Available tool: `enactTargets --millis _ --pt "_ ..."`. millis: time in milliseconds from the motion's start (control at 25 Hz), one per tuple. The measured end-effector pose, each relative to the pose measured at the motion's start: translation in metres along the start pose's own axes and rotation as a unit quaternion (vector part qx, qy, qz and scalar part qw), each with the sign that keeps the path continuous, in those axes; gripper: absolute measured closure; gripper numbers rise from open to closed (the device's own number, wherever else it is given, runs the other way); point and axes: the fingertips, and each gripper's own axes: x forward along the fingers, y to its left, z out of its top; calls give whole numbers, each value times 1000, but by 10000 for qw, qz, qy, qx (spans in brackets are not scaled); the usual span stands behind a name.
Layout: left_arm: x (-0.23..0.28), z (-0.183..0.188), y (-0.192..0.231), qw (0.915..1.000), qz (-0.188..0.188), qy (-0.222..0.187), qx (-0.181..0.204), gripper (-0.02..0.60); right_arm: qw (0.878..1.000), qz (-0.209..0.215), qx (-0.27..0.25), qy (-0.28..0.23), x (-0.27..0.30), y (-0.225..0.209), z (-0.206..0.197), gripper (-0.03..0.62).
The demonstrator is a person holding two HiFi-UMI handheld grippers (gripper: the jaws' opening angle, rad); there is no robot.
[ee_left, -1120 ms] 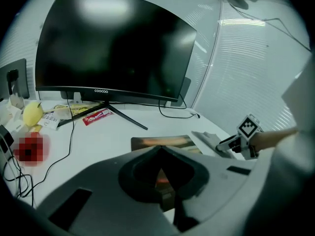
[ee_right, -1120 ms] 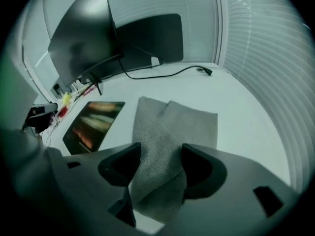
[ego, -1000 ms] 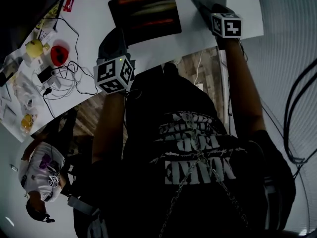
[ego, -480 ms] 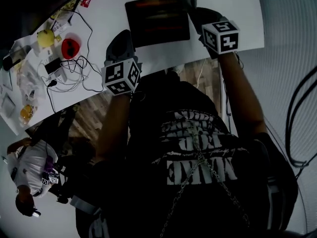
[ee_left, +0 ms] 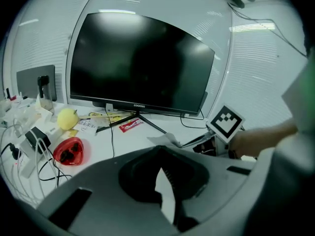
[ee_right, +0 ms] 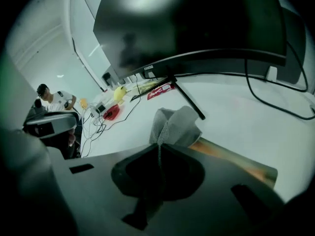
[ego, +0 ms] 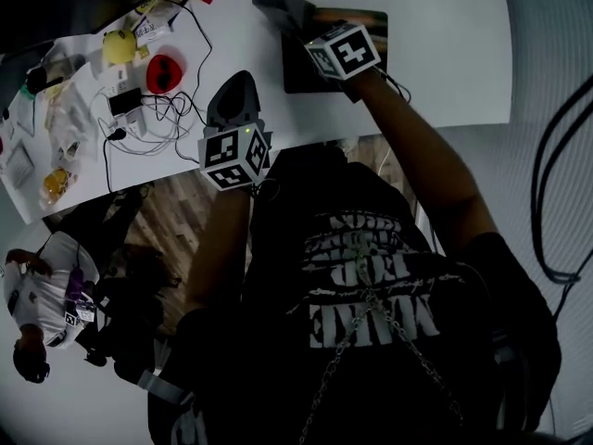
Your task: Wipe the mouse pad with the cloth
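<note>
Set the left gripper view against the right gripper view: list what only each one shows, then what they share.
Only the left gripper view: the left gripper, jaws apart with nothing between them, and the right gripper seen from outside with its marker cube.
Only the right gripper view: the right gripper's jaws, just closed, pinching the cloth; the mouse pad with its orange-tinged edge; a person in the background.
Both: the cloth itself, the monitor, yellow fruit, red dish, cables and white desk.

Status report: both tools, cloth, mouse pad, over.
Left tool open, empty. Right tool shut on cloth, at mouse pad's far edge. Monitor stand leg just beyond.
</note>
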Motion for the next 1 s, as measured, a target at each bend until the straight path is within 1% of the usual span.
enactTargets --millis 120,240,480,680,800,880,920,1000 --pt "0 1 8 10000 36 5 -5 575 9996 -118 -33 253 14 -5 -9 579" --pt "2 8 9 10000 1 -32 23 575 9988 -312 18 369 10 -18 -22 579" --pt "15 24 -5 9996 -196 -121 176 575 9960 -692 475 308 -26 -69 -50 579" --pt "18 32 -20 9991 -326 -160 199 575 9887 -1138 953 214 -65 -116 -76 579" --pt "14 35 -24 9990 -345 -197 221 575 9842 -1375 1093 202 -82 -137 -88 579" --pt "10 38 -25 9989 -337 -251 222 575 9828 -1496 1067 202 -91 -143 -91 579" --pt "7 39 -24 9988 -328 -284 223 575 9830 -1481 1071 162 -96 -140 -89 579" --pt "2 42 -21 9987 -291 -354 224 575 9865 -1239 1066 -21 -103 -118 -77 579"
